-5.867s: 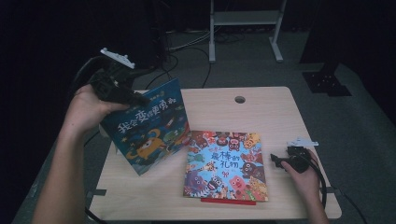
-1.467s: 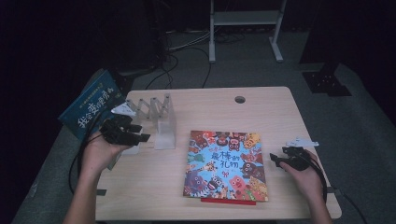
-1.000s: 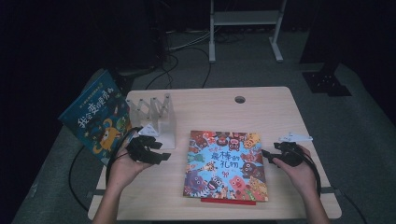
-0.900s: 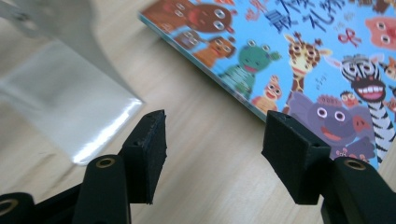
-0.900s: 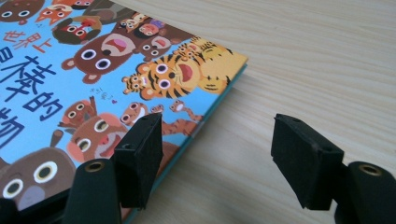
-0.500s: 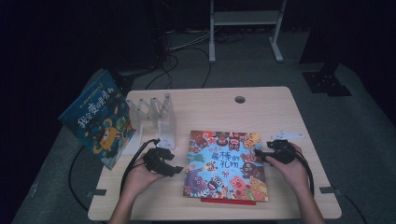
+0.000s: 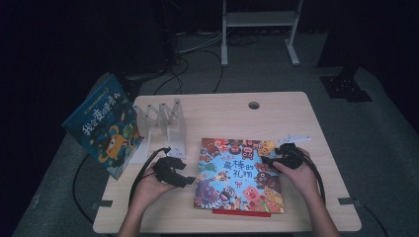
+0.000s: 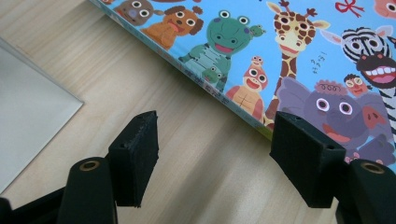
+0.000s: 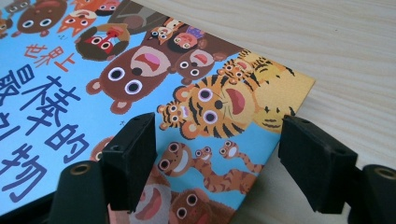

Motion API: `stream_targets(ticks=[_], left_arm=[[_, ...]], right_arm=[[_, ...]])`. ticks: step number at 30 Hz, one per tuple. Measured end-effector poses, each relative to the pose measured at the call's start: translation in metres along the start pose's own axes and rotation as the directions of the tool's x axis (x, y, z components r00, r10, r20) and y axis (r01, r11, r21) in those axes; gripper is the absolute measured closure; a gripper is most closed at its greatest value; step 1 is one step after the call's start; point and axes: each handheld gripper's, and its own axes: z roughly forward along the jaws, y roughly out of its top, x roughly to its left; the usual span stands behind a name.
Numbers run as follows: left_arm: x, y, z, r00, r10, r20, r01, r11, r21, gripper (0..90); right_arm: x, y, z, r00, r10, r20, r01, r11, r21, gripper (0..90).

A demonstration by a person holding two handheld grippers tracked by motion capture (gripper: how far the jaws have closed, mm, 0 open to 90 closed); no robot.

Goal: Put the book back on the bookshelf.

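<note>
A colourful animal picture book lies flat on the wooden table. My left gripper rests low by the book's left edge. In the left gripper view its jaws stand open over bare wood, and the right jaw overlaps the book's edge. They have just been opening, with nothing gripped. My right gripper sits over the book's upper right corner. In the right gripper view its open jaws straddle the tiger corner of the cover. They have also just been opening, and the pads are clear of the book.
A blue picture book leans at the table's left edge beside a clear plastic rack. The rack's clear base lies left of my left jaws. A cable hole sits at the back of the table. A stand's legs stand on the floor behind.
The left hand left the blue book by the rack and came down to the flat book's left edge. The right hand slid left onto the book's corner. Both pairs of jaws have widened.
</note>
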Motion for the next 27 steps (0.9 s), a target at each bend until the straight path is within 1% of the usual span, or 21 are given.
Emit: stream_targets(ticks=[1,3,4,5,6,7,9,10,11,13,16,21,22,24,25,27], left_arm=[[0.0,0.0,-0.001,1.0,0.001,-0.002,-0.001,1.0,-0.003,29.7],[0.001,0.001,-0.002,1.0,0.007,-0.004,-0.007,1.0,-0.004,29.2],[0.001,0.001,-0.003,1.0,0.004,-0.002,-0.004,1.0,-0.007,29.2],[0.002,0.001,-0.004,1.0,0.001,-0.004,-0.001,1.0,-0.01,28.7],[0.002,0.001,-0.004,1.0,-0.001,-0.006,0.001,0.9999,-0.012,28.5],[0.002,0.0,-0.005,1.0,-0.001,-0.006,0.001,0.9999,-0.013,28.5],[0.003,0.0,-0.005,0.9999,-0.002,-0.011,0.002,0.9999,-0.014,26.7],[0.003,0.0,-0.005,0.9999,-0.003,-0.012,0.003,0.9999,-0.015,26.7],[0.003,0.0,-0.005,0.9999,-0.001,-0.017,0.001,0.9999,-0.017,24.9],[0.003,0.0,-0.005,0.9998,-0.002,-0.019,0.001,0.9998,-0.018,24.4],[0.003,0.002,-0.005,0.9997,0.0,-0.026,-0.001,0.9998,-0.021,22.4],[0.004,0.005,-0.006,0.9993,0.003,-0.037,-0.005,0.9995,-0.03,20.8],[0.005,0.006,-0.006,0.9992,0.007,-0.04,-0.008,0.9996,-0.027,20.1],[0.007,0.008,-0.006,0.9988,0.013,-0.046,-0.014,0.9995,-0.028,19.4],[0.008,0.01,-0.005,0.9988,0.01,-0.048,-0.011,0.9995,-0.029,19.1],[0.008,0.011,-0.005,0.9987,0.013,-0.049,-0.014,0.9995,-0.028,18.9]], right_arm=[[0.001,0.002,0.001,0.9998,-0.018,-0.002,0.018,1.0,0.002,26.7],[0.0,0.004,0.004,0.9993,-0.031,-0.019,0.031,1.0,-0.003,26.6],[0.0,0.004,0.004,0.9993,-0.031,-0.019,0.031,1.0,-0.003,26.6],[0.0,0.007,0.008,0.9984,-0.042,-0.039,0.042,0.999,0.002,26.7],[0.0,0.009,0.009,0.9977,-0.049,-0.048,0.049,0.999,0.005,26.6],[0.0,0.009,0.009,0.9977,-0.049,-0.048,0.049,0.999,0.005,26.6],[0.002,0.014,0.015,0.9947,-0.073,-0.072,0.074,0.997,0.008,26.5],[0.002,0.014,0.015,0.9947,-0.073,-0.072,0.074,0.997,0.008,26.5],[0.003,0.017,0.017,0.9923,-0.09,-0.085,0.092,0.996,0.015,26.5],[0.004,0.018,0.018,0.9913,-0.098,-0.088,0.1,0.995,0.019,26.7],[0.007,0.021,0.02,0.986,-0.136,-0.096,0.138,0.99,0.016,27.4],[0.009,0.022,0.022,0.9819,-0.151,-0.115,0.152,0.988,0.005,27.4],[0.01,0.022,0.024,0.9789,-0.162,-0.125,0.163,0.987,-0.001,27.4],[0.011,0.022,0.024,0.9783,-0.162,-0.13,0.163,0.987,-0.001,27.4],[0.013,0.023,0.026,0.9744,-0.174,-0.142,0.175,0.984,-0.005,27.4],[0.015,0.024,0.027,0.9734,-0.175,-0.148,0.176,0.984,-0.004,27.4]])
